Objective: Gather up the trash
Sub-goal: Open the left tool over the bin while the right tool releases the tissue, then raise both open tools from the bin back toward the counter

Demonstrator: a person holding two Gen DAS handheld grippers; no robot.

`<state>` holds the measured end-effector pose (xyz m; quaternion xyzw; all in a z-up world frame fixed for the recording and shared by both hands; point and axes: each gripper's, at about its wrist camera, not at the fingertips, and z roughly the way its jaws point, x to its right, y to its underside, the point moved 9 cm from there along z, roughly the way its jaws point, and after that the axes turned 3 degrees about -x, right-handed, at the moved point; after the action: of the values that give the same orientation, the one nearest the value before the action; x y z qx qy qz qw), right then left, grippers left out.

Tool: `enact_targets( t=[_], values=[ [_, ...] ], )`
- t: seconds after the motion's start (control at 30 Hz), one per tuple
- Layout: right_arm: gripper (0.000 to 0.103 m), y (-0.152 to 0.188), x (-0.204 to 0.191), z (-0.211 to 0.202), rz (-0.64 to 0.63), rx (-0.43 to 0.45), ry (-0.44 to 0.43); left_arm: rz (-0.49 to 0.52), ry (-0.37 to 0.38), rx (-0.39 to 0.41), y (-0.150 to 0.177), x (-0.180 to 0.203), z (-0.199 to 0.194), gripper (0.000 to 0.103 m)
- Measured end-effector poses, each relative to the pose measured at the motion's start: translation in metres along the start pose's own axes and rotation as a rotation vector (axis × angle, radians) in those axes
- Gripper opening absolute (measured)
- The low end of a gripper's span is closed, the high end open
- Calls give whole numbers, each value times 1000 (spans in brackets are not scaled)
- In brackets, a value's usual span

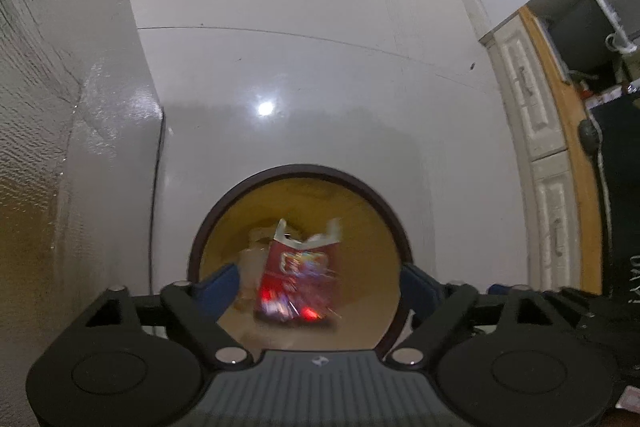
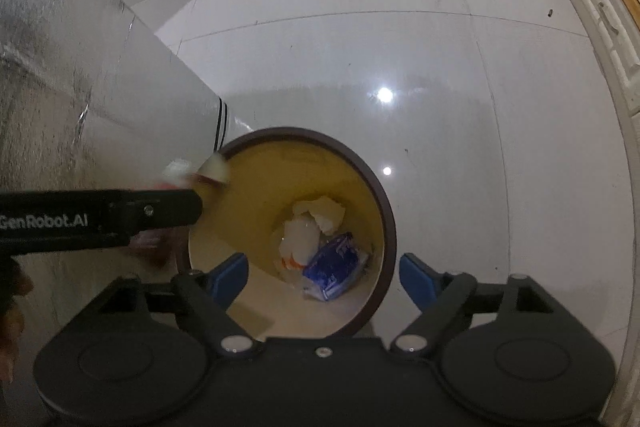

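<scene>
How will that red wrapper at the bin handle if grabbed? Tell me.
The red wrapper looks thin with a ragged torn top, so it is probably floppy and easily crumpled. Opened, it is likely very light. Its glossy face may slip when gripped.

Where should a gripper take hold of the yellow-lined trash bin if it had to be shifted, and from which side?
Likely the dark rim on the right, approached from above, one finger inside the wall and one outside. The bin is round, open-topped and looks too wide to span, and its left side sits close to the silver panel.
</scene>
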<state>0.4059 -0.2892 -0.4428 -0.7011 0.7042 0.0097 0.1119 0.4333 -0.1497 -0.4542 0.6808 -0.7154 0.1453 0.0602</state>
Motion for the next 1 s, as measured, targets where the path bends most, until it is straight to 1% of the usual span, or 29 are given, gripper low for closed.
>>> enact_targets(
  t=[0.13, 0.2, 0.23, 0.33, 0.37, 0.67, 0.8, 0.9, 1.0],
  values=[
    [88, 1, 2, -2, -12, -2, -3, 4, -56, -37, 5, -8, 4, 95],
    [94, 2, 1, -2, -16, 1, -6, 11, -86, -50, 7, -14, 5, 96],
    [96, 1, 2, -3, -16, 2, -7, 13, -101, -55, 8, -16, 5, 98],
    [101, 2, 3, -6, -14, 7, -4, 12, -121, -62, 9, -22, 4, 103],
    [103, 3, 3, -7, -15, 9, -5, 13, -128, -64, 10, -24, 4, 103],
    [103, 6, 9, -9, 8, 16, 22, 40, -169, -59, 13, -31, -3, 103],
    [103, 4, 15, -19, 64, 49, 34, 35, -180, -42, 14, -32, -13, 103],
    [103, 2, 20, -28, 108, 75, 26, 20, -193, -27, 16, -35, -21, 103],
    [103, 1, 22, -39, 113, 104, 34, 13, -196, 3, 14, -33, -32, 103]
  ],
)
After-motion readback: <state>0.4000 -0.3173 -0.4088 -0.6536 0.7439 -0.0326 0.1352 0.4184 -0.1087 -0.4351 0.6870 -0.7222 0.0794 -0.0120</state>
